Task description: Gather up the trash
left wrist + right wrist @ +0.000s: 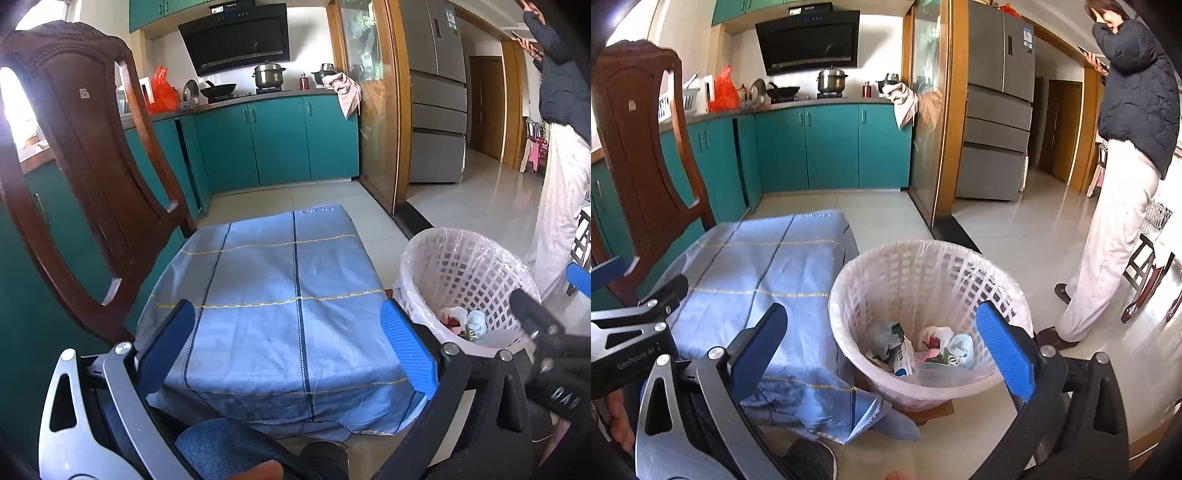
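Note:
A white lattice waste basket (pixel 886 280) with a clear liner stands on the floor to the right of a low table under a blue checked cloth (pixel 280 280). Crumpled paper, wrappers and a pale blue mask lie as trash (pixel 923 350) in the basket's bottom. My right gripper (pixel 882 339) hangs open above the basket's near rim, with nothing between its blue pads. Over the near end of the cloth, my left gripper (pixel 291 343) is also open and empty. In the left wrist view the basket (pixel 465 273) sits at the right, with the right gripper's black body (pixel 543 332) before it.
A dark wooden chair (pixel 81 166) stands at the table's left. Teal kitchen cabinets (pixel 277 144) run along the back wall, a steel fridge (pixel 997 103) behind a glass door. A person in a dark jacket and white trousers (pixel 1115 206) stands to the basket's right on the tiled floor.

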`<state>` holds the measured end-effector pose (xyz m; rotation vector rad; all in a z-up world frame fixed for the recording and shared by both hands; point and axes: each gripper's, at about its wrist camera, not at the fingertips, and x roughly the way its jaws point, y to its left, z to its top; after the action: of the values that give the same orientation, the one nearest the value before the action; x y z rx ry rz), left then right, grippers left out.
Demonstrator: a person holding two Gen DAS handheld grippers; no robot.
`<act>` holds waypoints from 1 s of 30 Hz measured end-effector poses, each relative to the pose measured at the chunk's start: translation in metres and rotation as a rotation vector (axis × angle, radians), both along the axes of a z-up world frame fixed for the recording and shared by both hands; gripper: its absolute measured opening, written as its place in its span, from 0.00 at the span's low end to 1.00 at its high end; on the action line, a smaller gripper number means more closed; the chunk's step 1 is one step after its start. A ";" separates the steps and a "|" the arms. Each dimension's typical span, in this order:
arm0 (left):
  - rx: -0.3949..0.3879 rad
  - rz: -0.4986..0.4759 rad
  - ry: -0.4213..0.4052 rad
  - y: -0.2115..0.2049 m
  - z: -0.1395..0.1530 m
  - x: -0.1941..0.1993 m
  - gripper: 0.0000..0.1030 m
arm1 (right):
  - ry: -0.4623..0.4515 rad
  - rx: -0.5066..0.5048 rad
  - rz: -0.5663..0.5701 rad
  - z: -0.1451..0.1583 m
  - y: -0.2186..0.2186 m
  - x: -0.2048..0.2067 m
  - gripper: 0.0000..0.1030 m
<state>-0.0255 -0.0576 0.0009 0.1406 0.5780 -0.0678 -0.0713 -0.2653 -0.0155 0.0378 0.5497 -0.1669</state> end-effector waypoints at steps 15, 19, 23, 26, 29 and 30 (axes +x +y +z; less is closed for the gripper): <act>0.010 0.014 -0.029 0.016 0.009 -0.017 0.97 | -0.031 -0.035 -0.010 0.005 0.009 -0.012 0.97; 0.006 0.016 -0.029 0.019 0.011 -0.019 0.97 | -0.037 -0.040 -0.006 0.007 0.012 -0.012 0.97; 0.003 0.021 -0.034 0.022 0.012 -0.020 0.97 | -0.040 -0.047 -0.005 0.009 0.016 -0.012 0.97; -0.002 0.020 -0.036 0.023 0.013 -0.020 0.97 | -0.039 -0.051 -0.004 0.009 0.018 -0.012 0.97; -0.002 0.020 -0.036 0.023 0.013 -0.020 0.97 | -0.039 -0.054 -0.003 0.010 0.019 -0.012 0.97; -0.003 0.020 -0.036 0.022 0.013 -0.020 0.97 | -0.039 -0.056 -0.003 0.009 0.020 -0.012 0.97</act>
<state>-0.0455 -0.0353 0.0139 0.1328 0.5433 -0.0465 -0.0831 -0.2457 -0.0062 -0.0124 0.5055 -0.1834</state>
